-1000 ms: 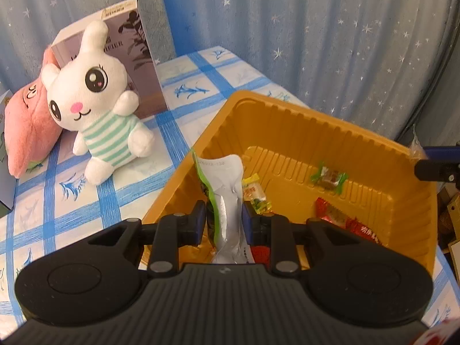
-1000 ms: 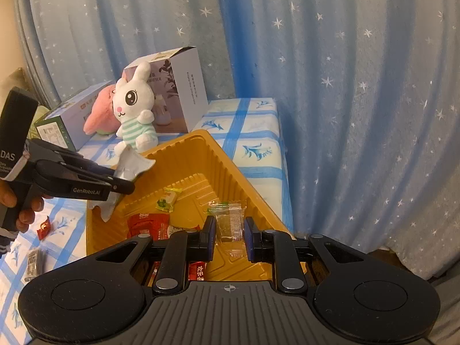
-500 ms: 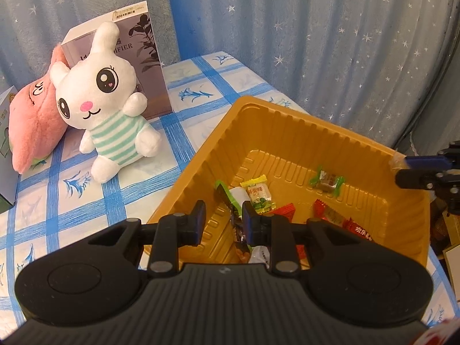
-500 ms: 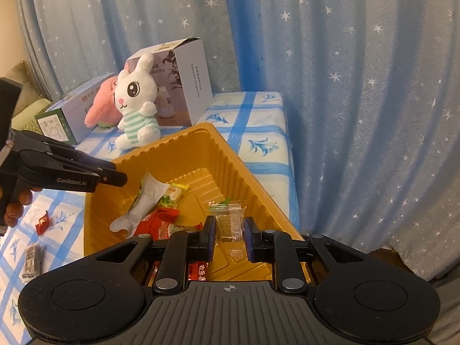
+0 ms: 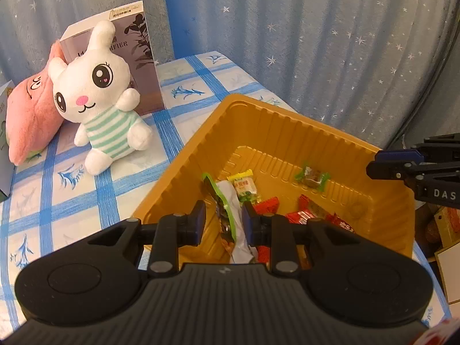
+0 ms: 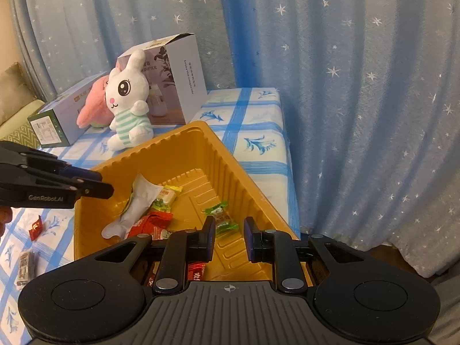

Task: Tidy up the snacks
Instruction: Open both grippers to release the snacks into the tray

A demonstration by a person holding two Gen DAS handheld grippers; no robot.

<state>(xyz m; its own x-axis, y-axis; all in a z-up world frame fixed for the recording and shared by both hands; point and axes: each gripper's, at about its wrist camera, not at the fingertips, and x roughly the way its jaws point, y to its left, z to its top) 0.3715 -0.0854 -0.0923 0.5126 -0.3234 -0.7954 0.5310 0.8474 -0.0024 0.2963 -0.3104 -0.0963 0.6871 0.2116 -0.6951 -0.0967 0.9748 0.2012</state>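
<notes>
An orange plastic tray [image 5: 287,132] [image 6: 230,155] stands on the blue-checked table and holds several wrapped snacks. A long white-and-green packet [image 5: 230,215] [image 6: 138,201] lies on its floor beside a yellow-green snack [image 5: 244,187] and red packets [image 6: 152,221]. A green-ended candy [image 5: 312,174] [image 6: 221,217] lies near the far wall. My left gripper [image 5: 222,220] is open and empty above the packet. My right gripper [image 6: 228,237] is open and empty over the tray's near edge. A clear packet it held is out of sight.
A white bunny plush [image 5: 97,95] [image 6: 129,100], a pink plush [image 5: 28,115] and boxes [image 6: 169,77] stand at the table's back. A red candy [image 6: 36,225] and a dark packet [image 6: 26,264] lie on the table left of the tray. Starry curtains hang behind.
My left gripper opened and dropped the white-and-green packet into the tray. My right gripper opened and the clear packet left its fingers. Both grippers drew back slightly.
</notes>
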